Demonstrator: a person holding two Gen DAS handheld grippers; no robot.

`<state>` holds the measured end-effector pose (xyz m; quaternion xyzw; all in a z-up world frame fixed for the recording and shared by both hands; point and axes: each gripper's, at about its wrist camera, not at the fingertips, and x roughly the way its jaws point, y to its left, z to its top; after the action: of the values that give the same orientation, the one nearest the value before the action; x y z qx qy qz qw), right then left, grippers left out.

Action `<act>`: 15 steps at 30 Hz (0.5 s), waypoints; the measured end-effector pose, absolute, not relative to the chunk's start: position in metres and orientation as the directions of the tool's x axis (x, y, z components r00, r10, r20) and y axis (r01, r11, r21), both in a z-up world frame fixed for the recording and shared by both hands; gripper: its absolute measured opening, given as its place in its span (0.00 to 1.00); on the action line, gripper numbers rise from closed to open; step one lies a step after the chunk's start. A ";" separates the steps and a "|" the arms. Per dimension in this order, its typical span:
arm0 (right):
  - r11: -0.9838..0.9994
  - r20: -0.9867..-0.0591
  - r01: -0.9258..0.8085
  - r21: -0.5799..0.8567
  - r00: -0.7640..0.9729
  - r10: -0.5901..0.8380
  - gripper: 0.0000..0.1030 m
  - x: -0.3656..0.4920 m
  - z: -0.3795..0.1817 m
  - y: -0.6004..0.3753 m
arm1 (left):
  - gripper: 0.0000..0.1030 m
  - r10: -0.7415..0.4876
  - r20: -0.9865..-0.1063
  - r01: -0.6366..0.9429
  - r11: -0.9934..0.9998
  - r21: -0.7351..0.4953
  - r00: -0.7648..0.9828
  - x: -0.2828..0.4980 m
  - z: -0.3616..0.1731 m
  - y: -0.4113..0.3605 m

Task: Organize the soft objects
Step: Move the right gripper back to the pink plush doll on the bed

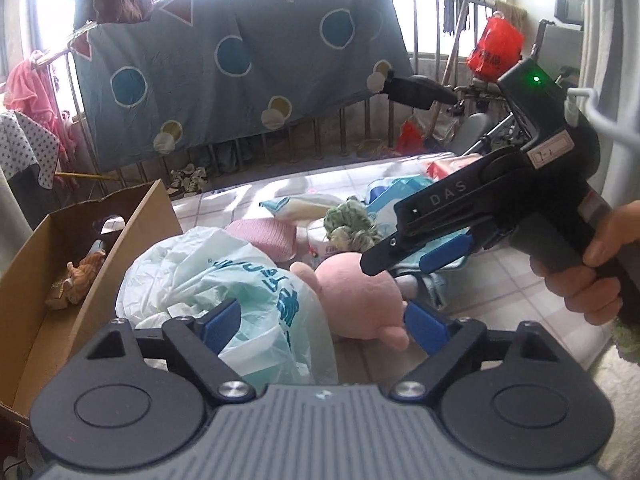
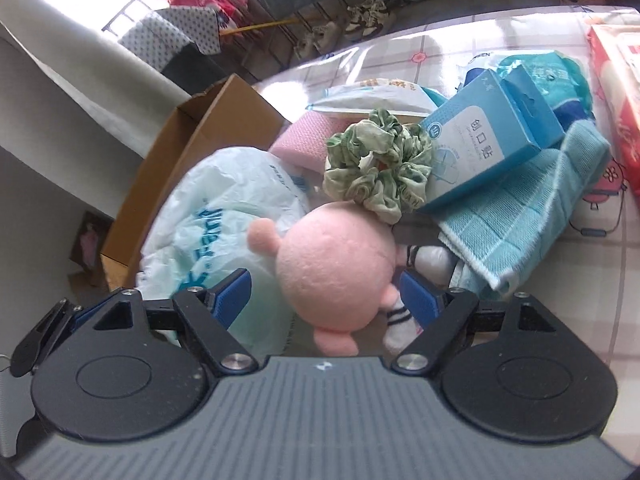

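A: Plush toy (image 2: 340,264), pink and round, is sitting right between the fingers of the right gripper (image 2: 326,300), whose jaws are standing apart; the blue pads (image 2: 420,300) are flanking it, but it is hard to tell if the right one is touching the toy's striped leg. Nothing is being squeezed yet.

B: And the left gripper (image 1: 324,320)?

A: Its jaws are also standing apart. A crumpled plastic bag (image 1: 208,276) is bulging up between them, with the same toy's head just beside the right pad. The bag seems only to be lying there, not gripped.

B: Why are both tools crowding one spot?

A: Probably because the soft things are piled together on the checked tablecloth (image 2: 520,56). The bag is leaning against the toy, and a green scrunchie (image 2: 378,160) is resting just behind the toy's head, so each tool is likely taking one item.

B: What is lying farther out?

A: A blue box (image 2: 492,136) is resting on a folded teal towel (image 2: 532,204), and a pink sponge (image 2: 308,140) is peeking out behind the bag. At the table's left edge a cardboard box (image 1: 48,248) is standing open, already holding a small orange toy (image 1: 76,276).

B: So that box is the destination?

A: It seems so: it is sitting open and touching the pile, which is making short transfers easy. A hand (image 1: 592,276) is gripping the right tool's handle.
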<state>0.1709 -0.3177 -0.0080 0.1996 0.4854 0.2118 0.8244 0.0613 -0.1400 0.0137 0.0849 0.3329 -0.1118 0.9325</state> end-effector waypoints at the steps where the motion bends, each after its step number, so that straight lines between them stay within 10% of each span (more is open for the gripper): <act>1: 0.838 -0.727 -0.154 0.524 0.432 0.534 0.80 0.175 -0.011 -0.315 | 0.87 -0.149 -0.645 0.261 0.962 0.082 0.750 0.064 0.012 -0.139; 15: 0.856 -0.778 -0.167 0.489 0.360 0.515 0.83 0.199 -0.030 -0.294 | 0.69 -0.140 -0.665 0.250 0.965 0.073 0.734 0.073 0.004 -0.136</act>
<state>0.1991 -0.2938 -0.0304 0.1657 0.5249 0.2110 0.8078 0.0733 -0.1358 0.0042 0.0790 0.3493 -0.1053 0.9277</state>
